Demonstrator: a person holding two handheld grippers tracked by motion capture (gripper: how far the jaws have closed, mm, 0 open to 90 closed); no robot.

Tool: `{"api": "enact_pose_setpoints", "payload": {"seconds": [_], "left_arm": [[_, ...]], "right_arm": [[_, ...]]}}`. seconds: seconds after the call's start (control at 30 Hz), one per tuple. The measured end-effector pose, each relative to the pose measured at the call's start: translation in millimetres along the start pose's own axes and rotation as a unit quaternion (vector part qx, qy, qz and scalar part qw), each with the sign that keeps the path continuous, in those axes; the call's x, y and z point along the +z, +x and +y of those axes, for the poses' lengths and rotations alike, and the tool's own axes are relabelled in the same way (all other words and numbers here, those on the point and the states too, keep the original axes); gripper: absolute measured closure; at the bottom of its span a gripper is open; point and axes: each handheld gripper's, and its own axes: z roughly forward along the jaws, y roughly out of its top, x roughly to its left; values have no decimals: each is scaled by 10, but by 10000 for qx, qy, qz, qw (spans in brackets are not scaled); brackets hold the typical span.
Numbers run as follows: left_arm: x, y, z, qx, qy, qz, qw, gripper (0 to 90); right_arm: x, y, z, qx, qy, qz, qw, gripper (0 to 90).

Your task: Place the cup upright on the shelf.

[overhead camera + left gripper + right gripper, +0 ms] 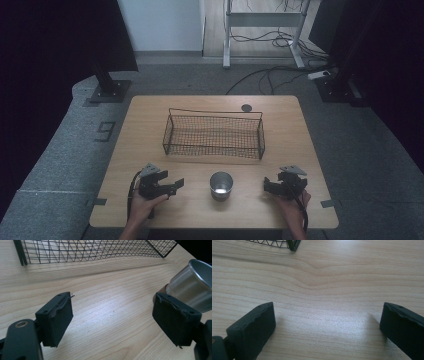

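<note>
A shiny metal cup (221,186) stands upright near the front edge of the wooden table (145,130), between my two grippers. Behind it sits an empty black wire basket (214,137). My left gripper (176,186) rests left of the cup, open, held by a hand, its jaws pointing right toward the cup. In the left gripper view the left gripper (113,307) has bare wood between its jaws, and the cup (193,285) stands just beyond the right jaw. My right gripper (266,185) is open on the cup's right. The right gripper (328,315) frames bare tabletop.
The basket's mesh wall (95,250) runs across the far side, and its corner (290,243) lies ahead. A small dark disc (246,107) lies at the table's back edge. Dark stands and floor cables surround the table.
</note>
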Motion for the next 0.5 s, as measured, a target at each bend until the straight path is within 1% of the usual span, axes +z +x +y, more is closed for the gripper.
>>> {"api": "enact_pose_setpoints", "payload": {"seconds": [0.1,0.13,0.33,0.37,0.4,0.43,0.5], "left_arm": [[-24,-31,18,15,-50,-47,10000,169],[-34,-56,27,48,-75,-50,9999,169],[-50,-109,43,102,-106,-100,9998,169],[-59,-130,54,104,-133,-147,9997,169],[-59,-130,54,104,-133,-147,9997,169],[-70,-151,67,124,-161,-205,9996,169],[-73,-162,72,136,-183,-218,9995,169]], "right_arm": [[1,-4,1,-19,1,11,10000,2],[2,-5,2,-23,0,15,10000,2],[2,-5,2,-25,1,15,10000,2],[2,-5,2,-25,1,15,10000,2],[2,-5,2,-25,1,15,10000,2],[3,-6,3,-28,-2,17,10000,2],[4,-5,3,-24,-5,15,10000,2]]}}
